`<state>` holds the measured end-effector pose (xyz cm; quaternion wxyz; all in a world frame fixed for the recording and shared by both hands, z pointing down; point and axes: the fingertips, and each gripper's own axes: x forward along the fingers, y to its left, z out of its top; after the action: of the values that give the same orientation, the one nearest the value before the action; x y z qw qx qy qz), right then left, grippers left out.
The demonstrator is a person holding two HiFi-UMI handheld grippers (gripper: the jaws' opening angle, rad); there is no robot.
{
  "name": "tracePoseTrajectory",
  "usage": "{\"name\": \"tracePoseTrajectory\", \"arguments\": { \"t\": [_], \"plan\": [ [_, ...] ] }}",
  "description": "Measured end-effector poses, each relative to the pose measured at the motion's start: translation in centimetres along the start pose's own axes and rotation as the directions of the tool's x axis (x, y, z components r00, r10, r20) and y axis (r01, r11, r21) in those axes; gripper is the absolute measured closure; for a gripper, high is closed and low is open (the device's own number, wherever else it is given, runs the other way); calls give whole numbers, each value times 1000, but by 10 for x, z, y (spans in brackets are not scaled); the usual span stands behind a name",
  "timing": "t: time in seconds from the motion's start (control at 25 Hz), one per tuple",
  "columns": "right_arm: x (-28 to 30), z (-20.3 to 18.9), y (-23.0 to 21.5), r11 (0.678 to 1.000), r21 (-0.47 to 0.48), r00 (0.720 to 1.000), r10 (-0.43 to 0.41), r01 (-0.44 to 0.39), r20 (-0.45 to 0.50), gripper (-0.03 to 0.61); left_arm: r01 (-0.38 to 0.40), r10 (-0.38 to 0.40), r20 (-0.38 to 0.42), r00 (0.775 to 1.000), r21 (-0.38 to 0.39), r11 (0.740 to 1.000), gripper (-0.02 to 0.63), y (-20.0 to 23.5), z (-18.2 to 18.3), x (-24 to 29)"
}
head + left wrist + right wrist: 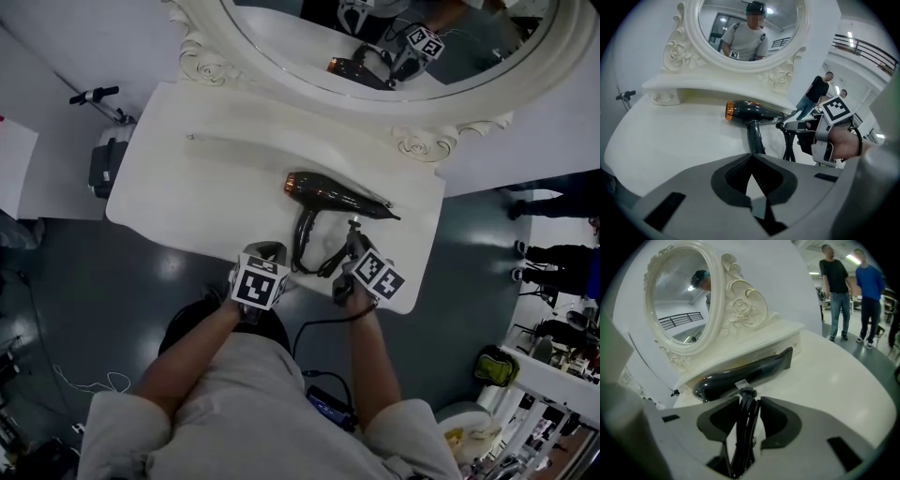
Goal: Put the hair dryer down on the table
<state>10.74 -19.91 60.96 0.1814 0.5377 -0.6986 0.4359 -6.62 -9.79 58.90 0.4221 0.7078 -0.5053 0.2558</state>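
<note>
The black hair dryer (333,195) with an orange nozzle end lies on its side on the white dressing table (187,178), handle towards me. It also shows in the left gripper view (754,112) and the right gripper view (740,373). Its black cord bundle (305,246) runs from the handle into my right gripper (354,242), which is shut on the cord (746,427) just behind the dryer's body. My left gripper (272,253) hovers near the table's front edge, short of the handle, jaws shut with nothing between them (751,176).
An ornate white oval mirror (394,94) stands at the table's back, above a raised shelf (693,84). People (836,282) stand on the floor to the right. A dark case (105,159) and a scooter sit left of the table.
</note>
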Motion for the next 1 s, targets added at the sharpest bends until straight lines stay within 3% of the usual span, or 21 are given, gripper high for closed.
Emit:
{"name": "tracePoseTrajectory", "arguments": {
  "t": [0.56, 0.8, 1.0],
  "plan": [
    [12, -9, -7, 1000, 28, 1000, -7, 8, -25, 426, -5, 5, -7, 1000, -13, 1000, 606, 4, -4, 3],
    [20, -19, -9, 994, -109, 998, -35, 29, -48, 411, 17, -17, -19, 1000, -27, 999, 606, -1, -6, 6],
    [14, -25, -9, 979, -197, 999, -53, 49, -14, 374, 36, -36, -23, 999, -24, 999, 606, -3, -10, 6]
  ]
}}
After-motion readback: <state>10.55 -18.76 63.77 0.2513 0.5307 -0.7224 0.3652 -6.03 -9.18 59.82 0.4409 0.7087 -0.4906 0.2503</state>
